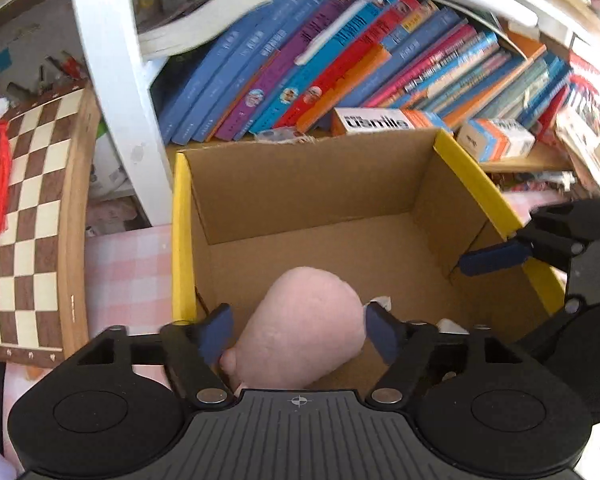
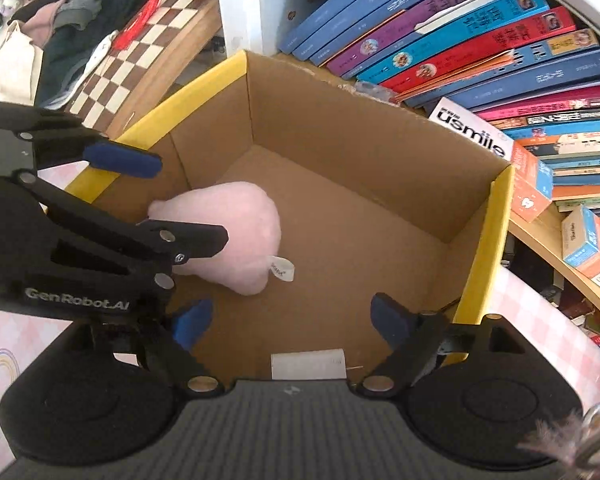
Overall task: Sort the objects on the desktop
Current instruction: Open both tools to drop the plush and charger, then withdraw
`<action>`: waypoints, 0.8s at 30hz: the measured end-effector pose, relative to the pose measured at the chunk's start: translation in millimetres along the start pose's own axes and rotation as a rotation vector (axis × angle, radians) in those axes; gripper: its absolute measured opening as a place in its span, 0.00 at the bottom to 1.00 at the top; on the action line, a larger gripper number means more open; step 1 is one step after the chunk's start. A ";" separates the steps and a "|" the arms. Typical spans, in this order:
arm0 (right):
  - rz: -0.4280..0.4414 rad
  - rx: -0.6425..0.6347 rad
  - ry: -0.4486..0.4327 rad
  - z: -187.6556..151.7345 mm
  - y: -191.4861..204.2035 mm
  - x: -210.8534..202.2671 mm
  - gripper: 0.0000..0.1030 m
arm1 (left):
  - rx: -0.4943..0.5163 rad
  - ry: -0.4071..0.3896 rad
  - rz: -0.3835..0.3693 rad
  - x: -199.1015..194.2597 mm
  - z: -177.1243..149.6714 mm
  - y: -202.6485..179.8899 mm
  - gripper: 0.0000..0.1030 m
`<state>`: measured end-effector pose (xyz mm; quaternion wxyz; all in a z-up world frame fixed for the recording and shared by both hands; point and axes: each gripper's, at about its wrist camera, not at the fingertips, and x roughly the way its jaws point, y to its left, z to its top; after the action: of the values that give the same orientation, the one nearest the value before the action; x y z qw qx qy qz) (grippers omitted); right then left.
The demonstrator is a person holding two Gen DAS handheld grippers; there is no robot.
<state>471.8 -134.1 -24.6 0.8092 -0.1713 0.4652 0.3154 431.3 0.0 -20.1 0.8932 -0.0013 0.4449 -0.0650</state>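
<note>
A pink plush toy (image 1: 304, 328) lies on the floor of an open cardboard box (image 1: 300, 188) with yellow-taped rims. My left gripper (image 1: 298, 334) is open, its blue pads either side of the toy without squeezing it. In the right wrist view the toy (image 2: 236, 236) lies at the box's (image 2: 380, 152) left side with a white tag, and the left gripper (image 2: 148, 200) reaches over it. My right gripper (image 2: 290, 320) is open and empty above the box's near edge. Its fingers (image 1: 496, 258) show at the box's right wall.
A shelf of leaning books (image 1: 340, 64) stands right behind the box. Small cartons (image 1: 496, 140) lie on the shelf at right. A chessboard (image 1: 24, 216) leans at left. A pink checked cloth (image 1: 128, 272) covers the desk. A white label (image 2: 308, 364) sits on the box's near wall.
</note>
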 end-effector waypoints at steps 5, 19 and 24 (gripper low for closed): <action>-0.012 0.020 -0.062 -5.1 1.9 -21.0 0.87 | -0.047 -0.035 -0.011 -18.3 -1.0 0.4 0.86; -0.095 0.050 -0.235 -41.0 22.0 -92.5 0.90 | 0.039 -0.192 0.012 -90.9 -19.8 -26.8 0.93; -0.111 0.061 -0.298 -62.1 32.2 -123.7 0.93 | 0.069 -0.257 0.033 -125.4 -35.1 -39.1 0.97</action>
<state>364.7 -189.1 50.9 0.8903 -0.1232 0.3390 0.2778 324.2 -22.1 60.7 0.9432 0.0287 0.3244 -0.0649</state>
